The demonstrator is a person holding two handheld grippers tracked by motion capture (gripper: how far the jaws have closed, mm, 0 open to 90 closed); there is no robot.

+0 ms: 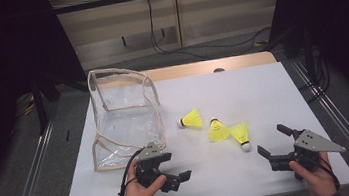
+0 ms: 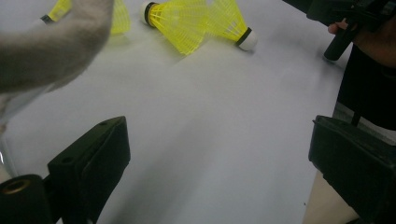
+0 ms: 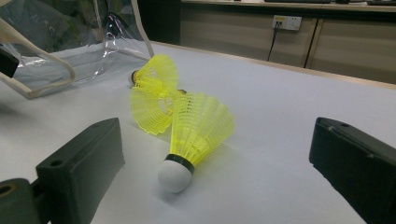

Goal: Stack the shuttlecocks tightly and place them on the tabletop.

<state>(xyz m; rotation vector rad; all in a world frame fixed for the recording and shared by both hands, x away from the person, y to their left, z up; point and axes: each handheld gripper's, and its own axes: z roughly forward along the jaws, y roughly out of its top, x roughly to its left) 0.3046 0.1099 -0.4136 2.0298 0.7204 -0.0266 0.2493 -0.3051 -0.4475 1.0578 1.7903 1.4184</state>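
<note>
High view: 3 yellow shuttlecocks lying mid-table, nearest shuttlecock (image 1: pixel 241 135) just ahead of the right gripper (image 1: pixel 273 144), jaws spread, empty; clear pouch (image 1: pixel 124 116) at left, left gripper (image 1: pixel 178 178) beside it, spread too.

Left gripper view: jaws wide over bare white table (image 2: pixel 210 116); best kept ready by the pouch mouth.

Right gripper view: nearest shuttlecock's white cork (image 3: pixel 174 176) between the jaws; better to close gently on the cork, not the skirt.

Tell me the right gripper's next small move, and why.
Probably ease the right gripper forward until its jaws straddle the nearest shuttlecock. The jaws stand wide open and empty, that shuttlecock lies on its side just ahead of them, cork toward the gripper, and the clear bag waits open.
</note>
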